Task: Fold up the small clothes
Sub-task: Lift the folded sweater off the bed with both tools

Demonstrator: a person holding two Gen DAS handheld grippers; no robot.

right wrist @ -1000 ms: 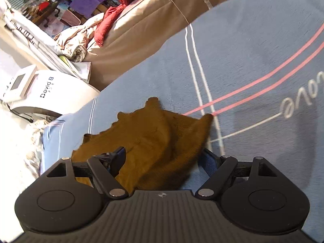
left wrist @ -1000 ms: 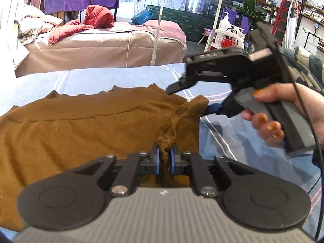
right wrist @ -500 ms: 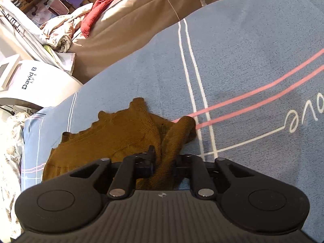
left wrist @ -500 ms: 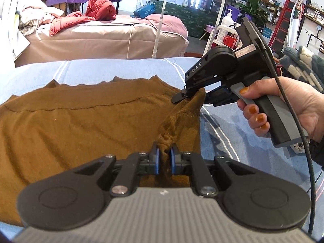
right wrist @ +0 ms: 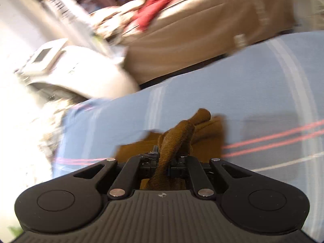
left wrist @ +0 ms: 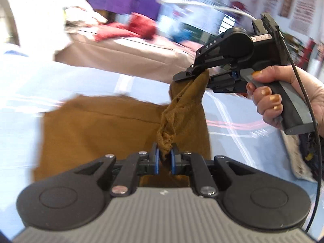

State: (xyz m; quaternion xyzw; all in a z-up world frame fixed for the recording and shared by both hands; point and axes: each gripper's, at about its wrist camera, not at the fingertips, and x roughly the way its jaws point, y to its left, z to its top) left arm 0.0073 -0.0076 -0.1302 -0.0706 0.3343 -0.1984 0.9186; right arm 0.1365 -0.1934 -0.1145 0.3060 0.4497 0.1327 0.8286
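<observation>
Garment [left wrist: 97,125], a brown knit piece, lies mostly flat on a blue sheet [left wrist: 40,81] in the left wrist view, its right edge lifted clear of the bed. Left gripper [left wrist: 164,158] pinches a bunched fold of that edge at the near end, blue pads pressed together on the cloth. Right gripper [left wrist: 194,75], held in a person's hand [left wrist: 283,99] at the far right, grips the far end of the same edge; its jaws are closing, with the cloth between them. The fabric hangs as a twisted band from one grip to the other, which suggests the two corners are held so the whole side can be carried over in a single fold. Background is blurred; a tan bed [left wrist: 125,56] with red cloth [left wrist: 141,26] on it stands beyond.

Right wrist view looks along the other tool. Right gripper [right wrist: 169,162] has a ribbed roll of garment [right wrist: 176,139] running up between its fingers, pressed in on both sides. The rest of the piece lies just ahead on the sheet [right wrist: 253,93], left of two pink stripes [right wrist: 273,139]. A white machine [right wrist: 66,64] sits far left, off the bed. Judged from this, the fold is only beginning: most of the cloth lies unfolded, and a grip on a thick roll may slip or drag the layers askew.
</observation>
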